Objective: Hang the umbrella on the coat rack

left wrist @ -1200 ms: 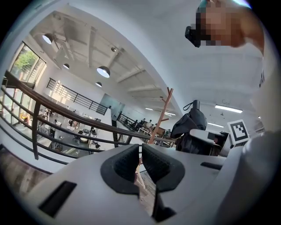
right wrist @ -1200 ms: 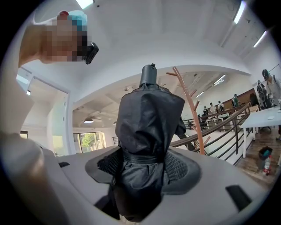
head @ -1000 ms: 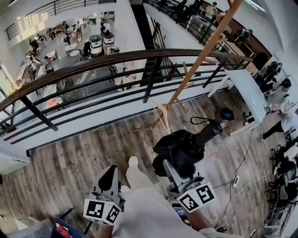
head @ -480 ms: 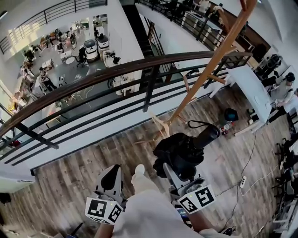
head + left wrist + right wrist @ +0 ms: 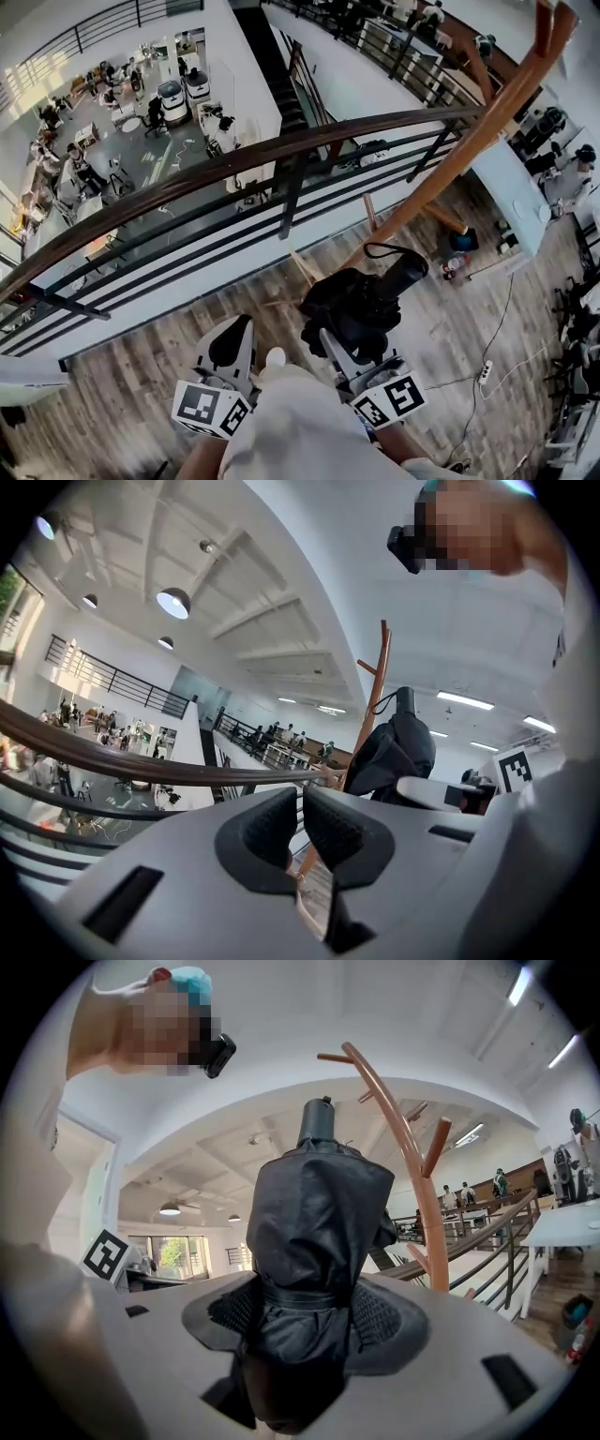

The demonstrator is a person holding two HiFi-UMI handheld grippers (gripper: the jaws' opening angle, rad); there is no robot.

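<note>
Fingers [image 5: 382,1316] of the right gripper [image 5: 305,1314] clamp the umbrella [image 5: 319,1213] between them.

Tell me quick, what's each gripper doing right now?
Left gripper: closed, nothing between its jaws.
Right gripper: closed on the folded black umbrella.

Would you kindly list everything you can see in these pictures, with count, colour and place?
umbrella: one, black, folded, beside the coat rack
coat rack: one, orange-brown wood, ahead right
railing: one, dark bars, brown handrail, along the balcony edge
floor: grey-brown wood planks, underfoot
table: one, white, far right
left gripper: one, grey, jaws together, empty
right gripper: one, grey, shut on the umbrella
</note>
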